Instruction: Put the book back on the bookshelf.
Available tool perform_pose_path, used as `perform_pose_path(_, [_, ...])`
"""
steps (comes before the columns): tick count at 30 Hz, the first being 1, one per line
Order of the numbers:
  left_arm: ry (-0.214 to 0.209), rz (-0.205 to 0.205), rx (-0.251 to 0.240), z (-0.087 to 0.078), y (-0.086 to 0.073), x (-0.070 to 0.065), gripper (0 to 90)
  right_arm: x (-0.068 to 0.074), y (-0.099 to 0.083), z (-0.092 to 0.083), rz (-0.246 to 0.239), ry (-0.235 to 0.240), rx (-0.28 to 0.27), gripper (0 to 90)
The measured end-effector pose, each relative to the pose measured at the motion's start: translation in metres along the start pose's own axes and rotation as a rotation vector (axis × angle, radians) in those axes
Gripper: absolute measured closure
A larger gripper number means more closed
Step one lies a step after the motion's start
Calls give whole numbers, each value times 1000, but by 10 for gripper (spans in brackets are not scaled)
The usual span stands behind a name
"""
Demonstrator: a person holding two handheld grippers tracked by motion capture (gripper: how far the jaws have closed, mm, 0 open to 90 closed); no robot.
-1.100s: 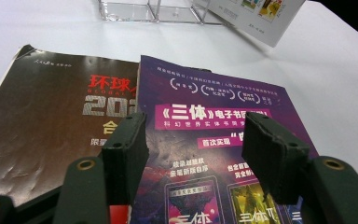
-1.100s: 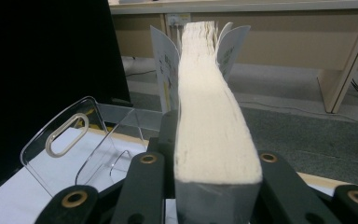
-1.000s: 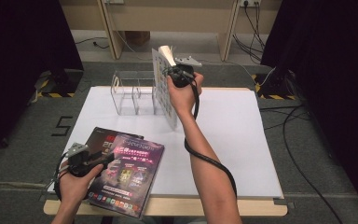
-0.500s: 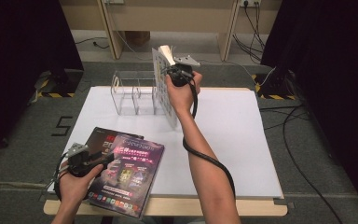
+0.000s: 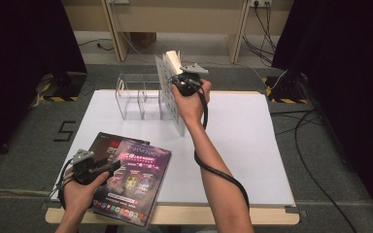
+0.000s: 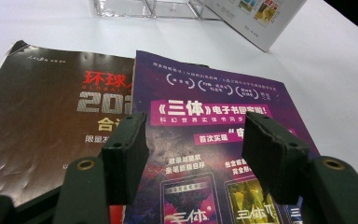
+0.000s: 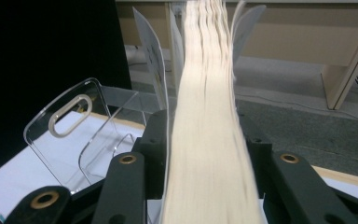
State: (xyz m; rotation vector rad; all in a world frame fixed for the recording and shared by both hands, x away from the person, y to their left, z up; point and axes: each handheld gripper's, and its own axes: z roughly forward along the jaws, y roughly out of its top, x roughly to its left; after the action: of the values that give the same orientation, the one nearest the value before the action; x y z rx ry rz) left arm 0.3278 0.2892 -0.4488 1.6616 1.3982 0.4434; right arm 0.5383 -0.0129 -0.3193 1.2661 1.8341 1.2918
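The purple magazine (image 6: pixel 223 154) carries «三体» in white on a pink band, with smaller Chinese lines unclear; the dark magazine (image 6: pixel 51 126) beneath it reads 环球 in red, then "20" and 合; the floor mat (image 5: pixel 64 130) bears a black "5".

The high view looks forward and down from above the near edge of the white table (image 5: pixel 252 145), while the left gripper view skims close over the purple magazine (image 6: pixel 214 140) toward the clear rack (image 6: pixel 144 7), which all three views share.
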Motion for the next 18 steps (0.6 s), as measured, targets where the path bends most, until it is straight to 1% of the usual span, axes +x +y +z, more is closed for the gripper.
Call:
perform_pose_path(2, [0,1,0,0,0,0,393,0,-1,0,3,0,9,633])
perform_pose_path(5, [2,-1,-3,0,0,1,393,1,-4,-3,0,-2,-8,639])
perform_pose_path(10, [0,-2,-2,0,0,0,393,2,-9,-7,2,1,-12,641])
perform_pose_path(15, [-1,0,-1,0,0,-1,393,0,-16,-6,-3,-7,16,663])
perform_pose_path(18, [-1,1,1,0,0,0,393,-1,-19,-2,7,-9,45,723])
